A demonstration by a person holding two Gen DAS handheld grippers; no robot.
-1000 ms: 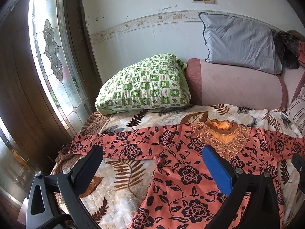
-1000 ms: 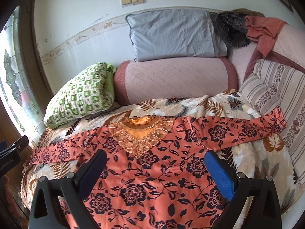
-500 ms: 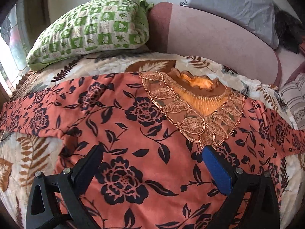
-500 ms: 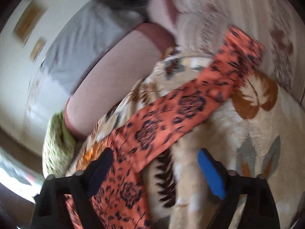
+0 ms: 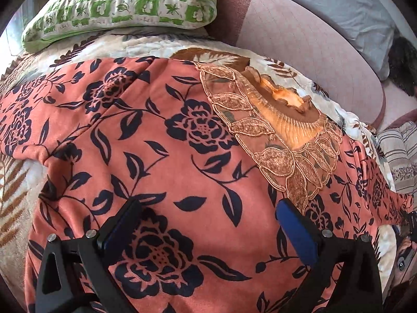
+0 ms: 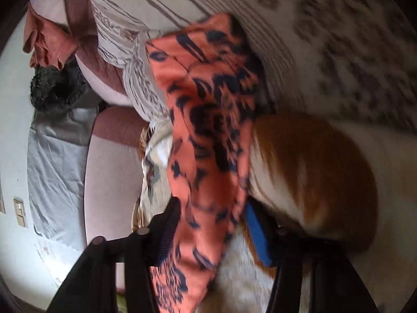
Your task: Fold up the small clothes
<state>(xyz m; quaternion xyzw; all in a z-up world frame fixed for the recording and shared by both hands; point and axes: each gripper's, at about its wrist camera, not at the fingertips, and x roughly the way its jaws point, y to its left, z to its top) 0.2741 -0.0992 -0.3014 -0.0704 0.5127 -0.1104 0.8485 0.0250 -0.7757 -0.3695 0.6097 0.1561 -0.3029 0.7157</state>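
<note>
An orange garment with dark blue flowers lies spread flat on a leaf-print bedspread. It has a gold lace collar. My left gripper is open and hovers low over the garment's chest, just below the collar. In the blurred, rolled right wrist view, the garment's right sleeve runs between the fingers of my right gripper, which is open around the sleeve. The sleeve end lies against a striped cushion.
A green checked pillow and a pink bolster lie behind the garment, with a grey pillow above. The right wrist view shows the grey pillow, a dark furry item and a wall switch.
My left gripper moved closer and lower over the garment's chest. My right gripper swung right, rolled over and came down around the right sleeve.
</note>
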